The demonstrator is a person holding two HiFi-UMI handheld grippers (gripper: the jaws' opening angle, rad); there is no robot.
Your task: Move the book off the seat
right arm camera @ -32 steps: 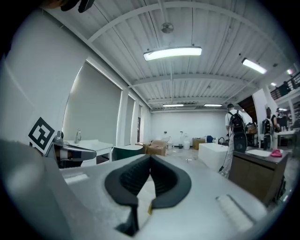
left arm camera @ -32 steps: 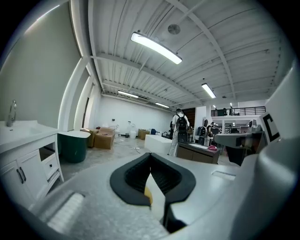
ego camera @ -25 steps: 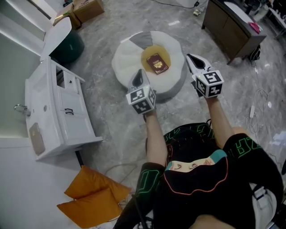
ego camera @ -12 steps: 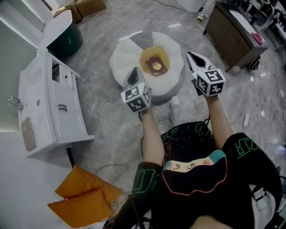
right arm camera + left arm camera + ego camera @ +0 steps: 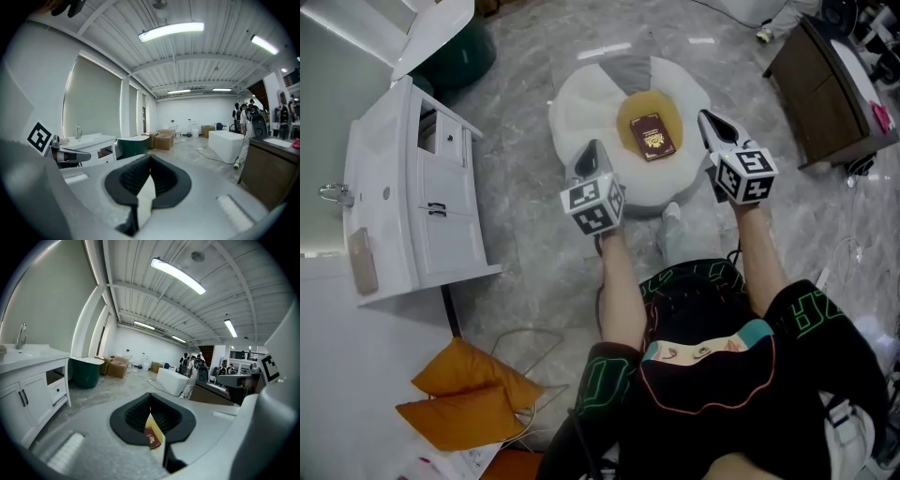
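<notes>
A grey marbled floor (image 5: 525, 253) fills a large, bright room with a white ribbed ceiling and strip lights. Seen from the head view, a round white seat (image 5: 581, 112) sits on the floor with a yellow patch at its centre. The dark red book (image 5: 653, 137) lies flat on that patch. The gold print on its cover is too small to read.

The left gripper (image 5: 591, 157) hovers over the seat's near edge, well short of the book. Its marker cube hides part of the rim. Its jaws are closed with nothing between them. In the left gripper view, a narrow wedge below the meeting tips shows the book beyond. The right gripper (image 5: 710, 122) hangs just beside the seat's right side, also closed and empty. Its own wedge shows only white.

The cubes cover the person's hands, so only the forearms show.

A white vanity cabinet (image 5: 403, 197) with a tap stands to the left. Behind it is a dark green tub (image 5: 459, 56), partly hidden by a white panel. Two orange cushions (image 5: 469, 398) lie at the lower left. A brown cabinet (image 5: 825, 103) is cut off at the upper right.
</notes>
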